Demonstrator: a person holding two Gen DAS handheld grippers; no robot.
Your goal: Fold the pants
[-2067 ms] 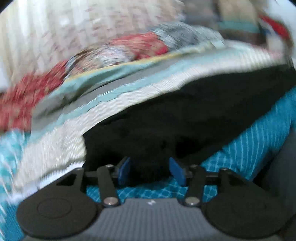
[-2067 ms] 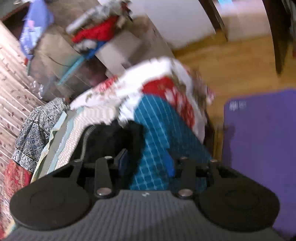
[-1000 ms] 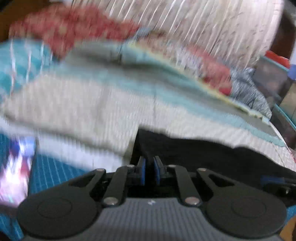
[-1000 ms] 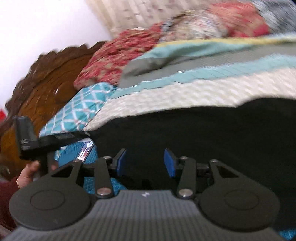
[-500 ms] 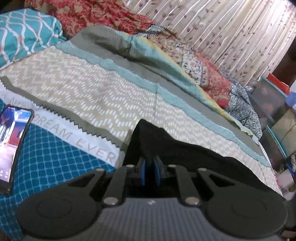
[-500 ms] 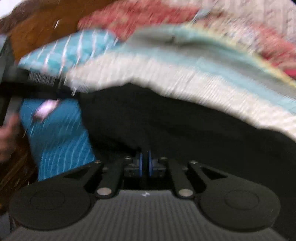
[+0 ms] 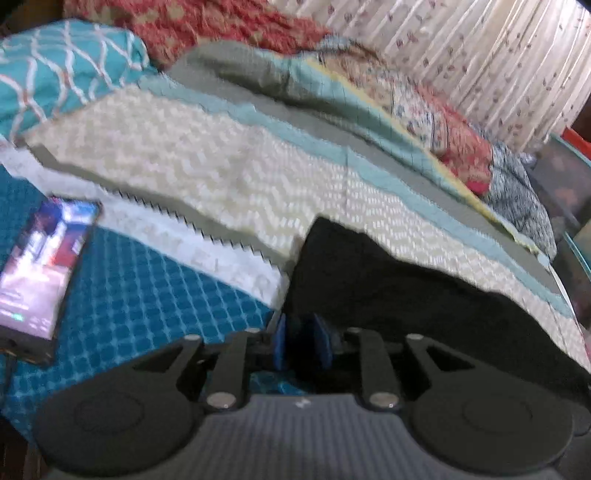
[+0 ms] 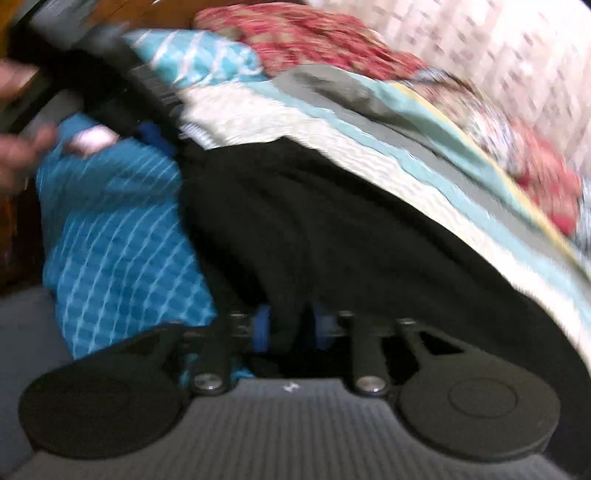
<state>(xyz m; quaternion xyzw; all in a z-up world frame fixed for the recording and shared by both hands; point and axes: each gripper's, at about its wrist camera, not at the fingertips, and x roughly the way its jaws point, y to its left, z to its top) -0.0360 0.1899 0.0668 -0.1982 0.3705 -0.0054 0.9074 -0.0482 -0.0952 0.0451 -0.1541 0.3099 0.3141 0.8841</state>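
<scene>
The black pants [image 7: 406, 295] lie spread across the bed, running from my left gripper off to the right. My left gripper [image 7: 301, 345] sits at their near left corner. Its jaws are opening and stand a little apart, with dark cloth in the gap. In the right wrist view the pants [image 8: 314, 221] fill the middle. My right gripper [image 8: 290, 328] is at their near edge, its jaws opening with black cloth between the blue pads [image 8: 262, 328]. The left gripper's blue pad [image 8: 151, 134] shows at the pants' far left corner, held by a hand [image 8: 14, 147].
A lit phone [image 7: 44, 273] lies on the blue checked sheet [image 7: 147, 295] left of the pants. A cream and teal bedspread [image 7: 221, 166] lies behind them, with a teal pillow [image 7: 62, 70], a red patterned one [image 7: 203, 22] and curtains [image 7: 480, 55] beyond.
Both grippers were shut on the pants' edge half a second ago; their pads have since parted. The right view has rolled and shifted, and the left view has barely moved.
</scene>
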